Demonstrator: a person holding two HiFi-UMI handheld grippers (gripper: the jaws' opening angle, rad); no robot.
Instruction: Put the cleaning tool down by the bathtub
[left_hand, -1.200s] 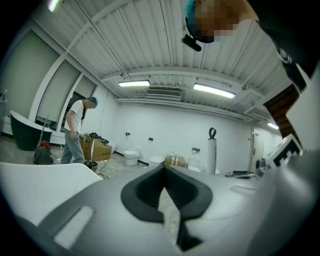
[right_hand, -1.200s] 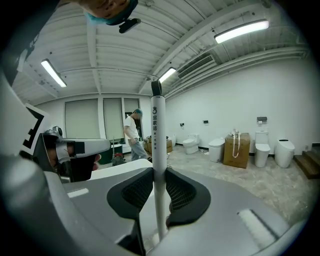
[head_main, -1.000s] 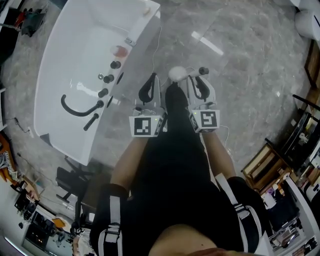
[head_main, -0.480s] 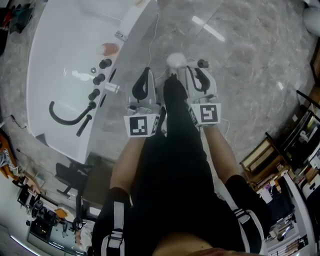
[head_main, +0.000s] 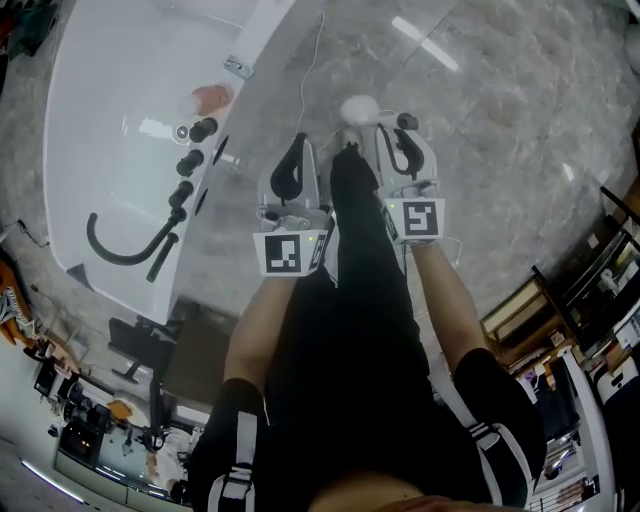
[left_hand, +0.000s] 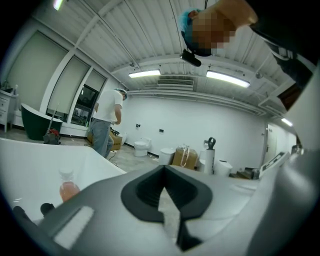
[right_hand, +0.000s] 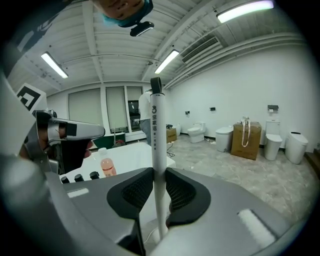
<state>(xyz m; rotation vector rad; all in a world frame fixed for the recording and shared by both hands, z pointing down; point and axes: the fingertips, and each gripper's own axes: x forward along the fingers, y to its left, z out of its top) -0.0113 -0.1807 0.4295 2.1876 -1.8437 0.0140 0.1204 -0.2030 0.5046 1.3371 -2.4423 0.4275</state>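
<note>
Snugly, ribbed fingers (right_hand: 134, 192) clasp cylindrical cleaning tool (right_hand: 156, 130).

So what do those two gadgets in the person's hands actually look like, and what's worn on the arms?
The left gripper and right gripper are matching light grey shells, each with two curved jaws lined in textured black pads. Each carries a white cube printed with black square markers. The forearms are bare; dark sleeves with white stripes sit higher up.

Under me: glossy grey marble floor (head_main: 520, 110), light streaks reflected. Ahead of me: white wall (right_hand: 235, 85), toilets (right_hand: 197, 131) and cardboard box (right_hand: 246, 140) lined along its foot. Above: ribbed white ceiling (left_hand: 150, 40), long strip lights (left_hand: 227, 79) lit. Tall windows (right_hand: 95, 112) at far end.
</note>
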